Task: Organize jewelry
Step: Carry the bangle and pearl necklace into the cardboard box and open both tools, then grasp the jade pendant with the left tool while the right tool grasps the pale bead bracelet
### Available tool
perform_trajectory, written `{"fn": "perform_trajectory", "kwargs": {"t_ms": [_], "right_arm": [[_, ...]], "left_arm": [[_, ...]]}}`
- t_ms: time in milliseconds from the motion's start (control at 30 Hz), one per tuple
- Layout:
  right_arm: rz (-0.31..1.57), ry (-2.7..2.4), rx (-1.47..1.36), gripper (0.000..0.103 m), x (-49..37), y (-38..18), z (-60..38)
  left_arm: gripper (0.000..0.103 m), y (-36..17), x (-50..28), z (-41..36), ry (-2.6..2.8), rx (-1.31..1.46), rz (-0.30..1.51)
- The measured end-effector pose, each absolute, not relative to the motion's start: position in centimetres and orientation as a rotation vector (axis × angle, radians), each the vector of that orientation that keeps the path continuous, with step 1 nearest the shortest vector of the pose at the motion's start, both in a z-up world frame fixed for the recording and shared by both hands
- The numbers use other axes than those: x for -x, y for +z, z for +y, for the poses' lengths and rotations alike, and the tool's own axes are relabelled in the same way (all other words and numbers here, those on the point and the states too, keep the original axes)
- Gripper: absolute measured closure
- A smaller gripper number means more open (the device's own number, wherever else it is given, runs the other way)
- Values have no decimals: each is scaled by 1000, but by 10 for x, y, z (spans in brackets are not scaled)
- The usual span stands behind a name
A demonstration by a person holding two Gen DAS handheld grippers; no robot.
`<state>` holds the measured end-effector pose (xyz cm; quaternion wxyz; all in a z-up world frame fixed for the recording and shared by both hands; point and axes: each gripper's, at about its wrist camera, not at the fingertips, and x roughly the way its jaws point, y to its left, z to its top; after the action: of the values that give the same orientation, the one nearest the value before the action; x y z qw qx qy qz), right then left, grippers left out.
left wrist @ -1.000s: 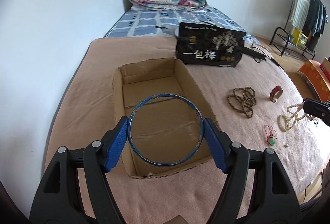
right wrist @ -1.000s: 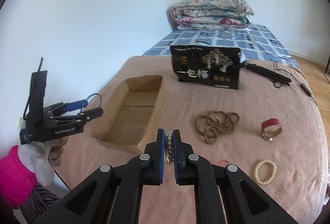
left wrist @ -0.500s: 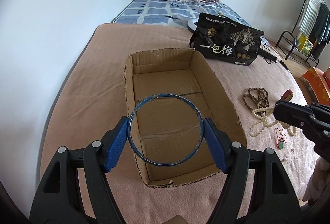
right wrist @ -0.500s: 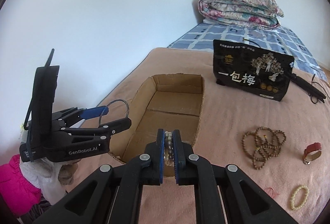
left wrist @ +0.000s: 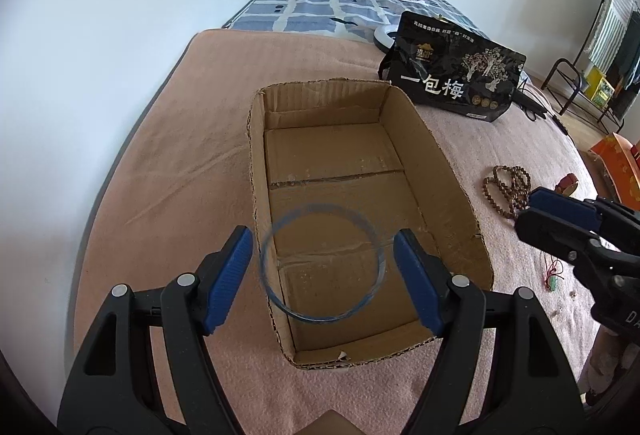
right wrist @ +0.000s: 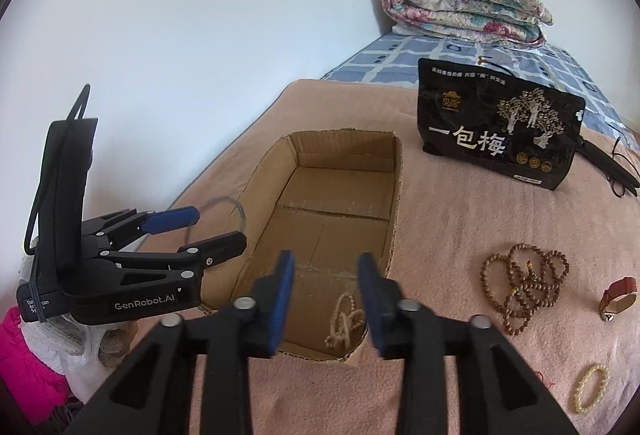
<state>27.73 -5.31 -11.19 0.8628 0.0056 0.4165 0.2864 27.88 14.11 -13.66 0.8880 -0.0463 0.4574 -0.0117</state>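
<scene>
Left tool [left wrist: 323,275] spread wide, the thin blue ring bangle [left wrist: 322,262] blurred between its pads, touching neither, over the open brown cardboard box [left wrist: 452,175] on the pink-blanketed bed [left wrist: 168,163]. Right tool [right wrist: 325,299] parted too, gripping nothing; the pale beaded necklace [right wrist: 343,323] sits inside the box at its near end. Brown wooden bead strand [right wrist: 520,287] lies on the blanket beside the box.

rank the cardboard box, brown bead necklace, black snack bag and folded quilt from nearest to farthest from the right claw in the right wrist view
1. cardboard box, directly under the right claw.
2. brown bead necklace, on the blanket to the right.
3. black snack bag, standing beyond the box, right.
4. folded quilt, far back by the wall.
</scene>
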Motion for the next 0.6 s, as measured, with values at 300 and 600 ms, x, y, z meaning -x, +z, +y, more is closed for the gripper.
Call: {"fn": "perform_trajectory", "kwargs": {"t_ms": [300, 600], "right_arm": [[845, 552, -17, 42, -275, -104, -72], [798, 480, -23, 14, -269, -92, -101]], "left_arm": [[28, -129, -276, 141, -13, 102, 932], [28, -119, -271, 124, -31, 91, 899]]}}
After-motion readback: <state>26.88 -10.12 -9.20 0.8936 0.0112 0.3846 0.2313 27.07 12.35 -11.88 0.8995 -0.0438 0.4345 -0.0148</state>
